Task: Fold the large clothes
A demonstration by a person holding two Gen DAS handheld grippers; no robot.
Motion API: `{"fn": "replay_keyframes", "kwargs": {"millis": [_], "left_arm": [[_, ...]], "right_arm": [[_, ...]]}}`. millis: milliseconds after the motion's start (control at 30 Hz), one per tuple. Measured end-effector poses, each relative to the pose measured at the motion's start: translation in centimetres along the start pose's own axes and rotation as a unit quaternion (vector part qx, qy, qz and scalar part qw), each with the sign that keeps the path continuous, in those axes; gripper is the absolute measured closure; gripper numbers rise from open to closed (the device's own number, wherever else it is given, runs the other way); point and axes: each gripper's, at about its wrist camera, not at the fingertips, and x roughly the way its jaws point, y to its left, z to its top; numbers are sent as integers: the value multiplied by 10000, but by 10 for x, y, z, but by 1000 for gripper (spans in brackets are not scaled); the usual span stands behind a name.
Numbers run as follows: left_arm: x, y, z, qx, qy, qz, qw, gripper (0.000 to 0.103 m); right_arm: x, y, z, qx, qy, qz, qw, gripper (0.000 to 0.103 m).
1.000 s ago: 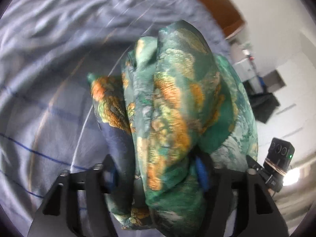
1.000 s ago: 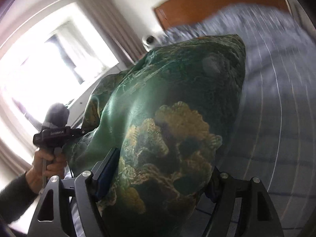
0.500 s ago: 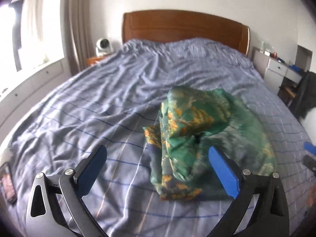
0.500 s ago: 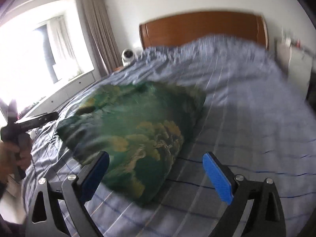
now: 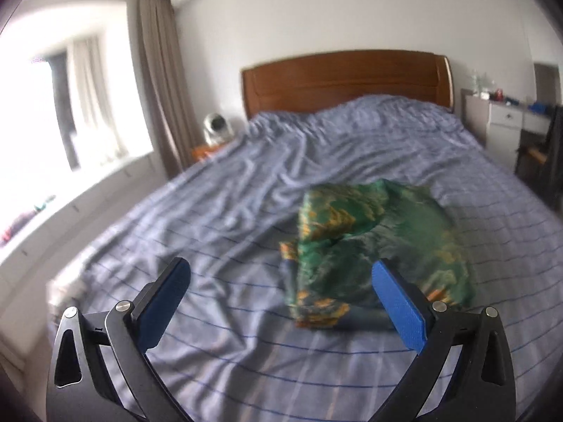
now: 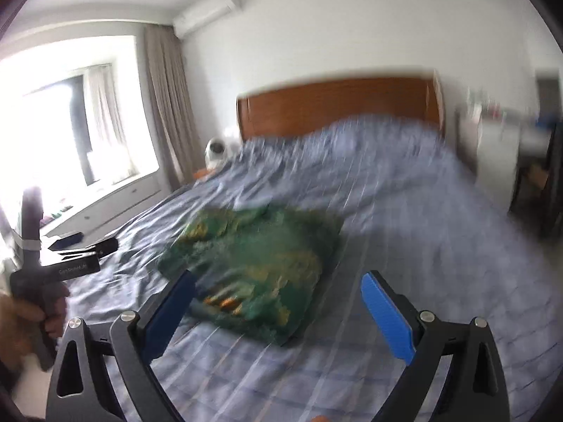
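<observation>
Green-and-gold satin garment (image 5: 373, 242) lies bundled mid-bed on the blue striped sheet (image 5: 225, 211), both tools, left tool (image 5: 281, 295) and right tool (image 6: 278, 302), spread apart and empty; folding step looks complete, next likely needs another garment.

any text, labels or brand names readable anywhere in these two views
Left gripper: a line of pale print runs along its black body in the right wrist view, too blurred to read.
Nothing else carries legible text: none on the green patterned garment, the bedsheet or the air conditioner.
</observation>
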Motion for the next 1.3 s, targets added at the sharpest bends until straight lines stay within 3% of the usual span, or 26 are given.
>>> {"fn": "replay_keyframes", "kwargs": {"millis": [100, 267, 367, 467, 600, 1000, 1300], "left_arm": [[-23, -5, -8, 55, -64, 68, 9999, 0], [-35, -2, -32, -332, 544, -569, 9963, 0], [-41, 0, -42, -451, 756, -779, 9931, 0], [-48, 0, -44, -440, 899, -944, 9905, 0], [-59, -5, -42, -325, 858, -945, 9913, 0], [-64, -9, -42, -281, 955, -948, 9905, 0], [-63, -9, -44, -252, 1077, -1005, 9888, 0]], "right_arm": [[-27, 15, -2, -452, -439, -268, 9977, 0], [-30, 27, -19, -624, 318, -577, 9959, 0], [-31, 40, -35, -717, 795, -830, 9908, 0], [-36, 49, -44, -660, 1163, -798, 9878, 0], [-40, 56, -45, -571, 1348, -727, 9866, 0], [-37, 57, -41, -532, 1561, -1033, 9809, 0], [-36, 69, -49, -606, 1761, -933, 9781, 0]]}}
